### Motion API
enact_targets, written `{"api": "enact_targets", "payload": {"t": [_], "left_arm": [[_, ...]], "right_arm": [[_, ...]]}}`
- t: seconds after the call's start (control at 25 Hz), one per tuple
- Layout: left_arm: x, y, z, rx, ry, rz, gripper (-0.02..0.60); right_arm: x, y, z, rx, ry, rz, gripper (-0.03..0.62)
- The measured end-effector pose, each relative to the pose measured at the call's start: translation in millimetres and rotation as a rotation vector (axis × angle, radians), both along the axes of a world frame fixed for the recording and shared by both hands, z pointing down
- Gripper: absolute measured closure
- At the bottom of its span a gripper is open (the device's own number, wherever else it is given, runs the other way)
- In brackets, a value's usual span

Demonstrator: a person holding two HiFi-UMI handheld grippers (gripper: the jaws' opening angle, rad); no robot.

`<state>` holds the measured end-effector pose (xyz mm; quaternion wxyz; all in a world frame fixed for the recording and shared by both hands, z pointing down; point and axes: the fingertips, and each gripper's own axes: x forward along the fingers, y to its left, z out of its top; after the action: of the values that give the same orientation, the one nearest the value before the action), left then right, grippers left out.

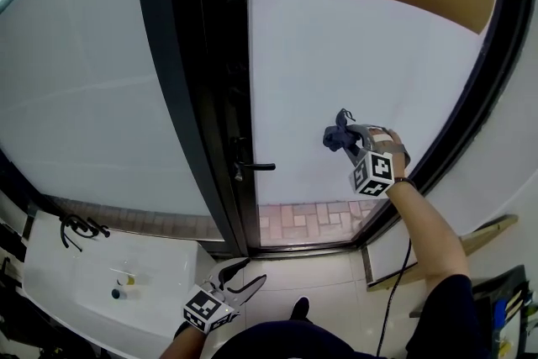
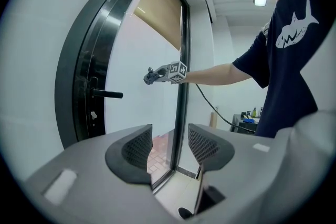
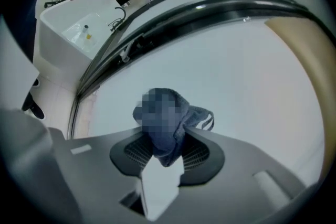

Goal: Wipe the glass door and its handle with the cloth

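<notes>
White sink [image 1: 126,265] lies well to the left of and below the door handle [image 1: 256,167], and only the head view and the right gripper view show it. Below the handle, near our body, we hold the left gripper [image 1: 244,275] low. Its own view shows the jaws apart with nothing between them, only floor and door sill beyond [image 2: 170,144]. That view also shows the handle [image 2: 107,94] side-on, a black lever jutting from the dark frame [image 2: 79,76], which the head view flattens. Right of the handle spreads the frosted glass door [image 1: 336,55]. There, slightly above handle height, the dark blue cloth [image 1: 339,134] bunches at the tip of the right gripper [image 1: 349,139]. The head view hides the grip, but the right gripper view shows both jaws clamped on the cloth [image 3: 197,118], its wad bulging toward the pane [image 3: 236,71]. Whether it touches the glass we cannot tell.
</notes>
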<state>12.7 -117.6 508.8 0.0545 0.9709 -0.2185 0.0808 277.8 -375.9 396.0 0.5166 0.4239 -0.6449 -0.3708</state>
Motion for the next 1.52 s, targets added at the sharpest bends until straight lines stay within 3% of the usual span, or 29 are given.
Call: {"api": "enact_targets", "payload": {"t": [0.16, 0.32, 0.44, 0.56, 0.88, 1.32, 1.52], "left_arm": [[-2.4, -0.3, -3.8, 0.010, 0.020, -0.023, 0.376], [-2.5, 4.9, -5.5, 0.012, 0.032, -0.028, 0.376], [-7.6, 5.3, -5.4, 0.010, 0.041, -0.051, 0.376], [-12.6, 5.6, -3.6, 0.002, 0.041, -0.067, 0.376], [-22.8, 3.8, -1.8, -0.003, 0.042, -0.090, 0.376], [-7.9, 6.1, 0.5, 0.001, 0.026, -0.028, 0.376], [-6.0, 4.1, -0.3, 0.002, 0.017, -0.025, 0.375]], "right_arm": [[-94.5, 0.4, -20.3, 0.034, 0.043, -0.182, 0.465], [-175.5, -9.4, -23.2, 0.021, 0.071, -0.297, 0.465], [-213.2, -20.8, -20.1, -0.001, 0.083, -0.332, 0.465], [-221.8, -39.0, -13.1, 0.004, 0.103, -0.315, 0.465], [-173.5, -43.2, -4.3, -0.009, 0.105, -0.257, 0.465], [-5.0, -19.9, -2.4, -0.019, 0.036, 0.000, 0.465], [49.7, -12.2, -6.3, -0.026, -0.016, 0.116, 0.465]]}}
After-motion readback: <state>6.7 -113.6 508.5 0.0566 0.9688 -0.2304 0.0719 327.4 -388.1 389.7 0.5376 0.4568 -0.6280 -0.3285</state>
